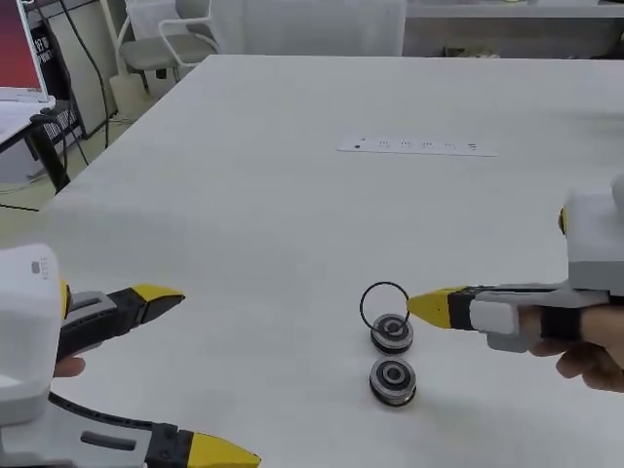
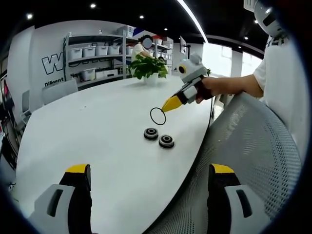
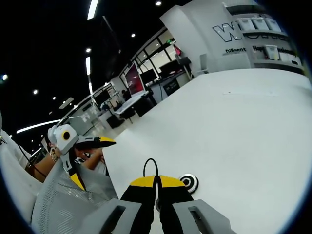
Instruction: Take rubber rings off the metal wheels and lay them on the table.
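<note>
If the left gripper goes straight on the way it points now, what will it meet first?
Probably the nearer of the two round metal wheels on the white table; the way to it looks free. The open left gripper points roughly at them, but depth is unclear.

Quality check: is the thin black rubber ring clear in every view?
Head view: evenly lit, thin black rubber ring crisp against white table. Left gripper view: fisheye-bent, ring small but sharp. Right gripper view: shut right gripper covers part.

flat power strip [image 1: 417, 146], perhaps; potted plant [image 2: 147, 66]; white chair [image 1: 161, 51]
</note>
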